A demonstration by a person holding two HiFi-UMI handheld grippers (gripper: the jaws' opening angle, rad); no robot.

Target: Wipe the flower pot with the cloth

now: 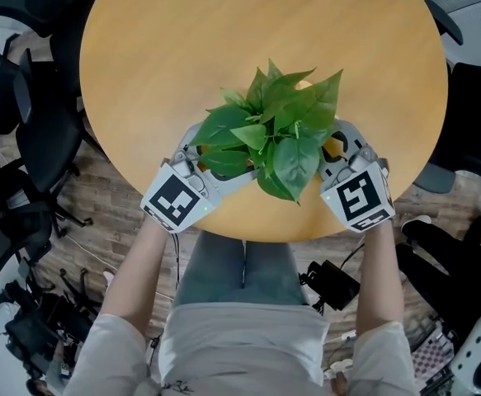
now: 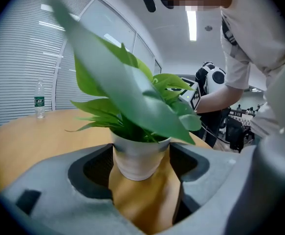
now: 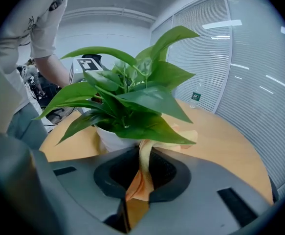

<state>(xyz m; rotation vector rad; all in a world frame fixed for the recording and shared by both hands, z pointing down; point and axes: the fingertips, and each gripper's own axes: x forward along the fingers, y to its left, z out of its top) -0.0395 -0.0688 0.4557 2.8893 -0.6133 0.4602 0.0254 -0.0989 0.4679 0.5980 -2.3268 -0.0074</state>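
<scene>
Left gripper (image 2: 142,153) clamps the rigid, probably slippery flower pot (image 2: 138,165) at mid-wall; right gripper (image 3: 141,155) pinches the limp cloth (image 3: 143,174) by 1 fold.

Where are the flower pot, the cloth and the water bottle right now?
flower pot (image 2: 140,160): left gripper view, on its white side wall.
cloth (image 3: 142,177): right gripper view, on the yellow-orange strip hanging below the leaves.
water bottle (image 2: 39,102): left gripper view, on its label, at the table's far edge.
</scene>
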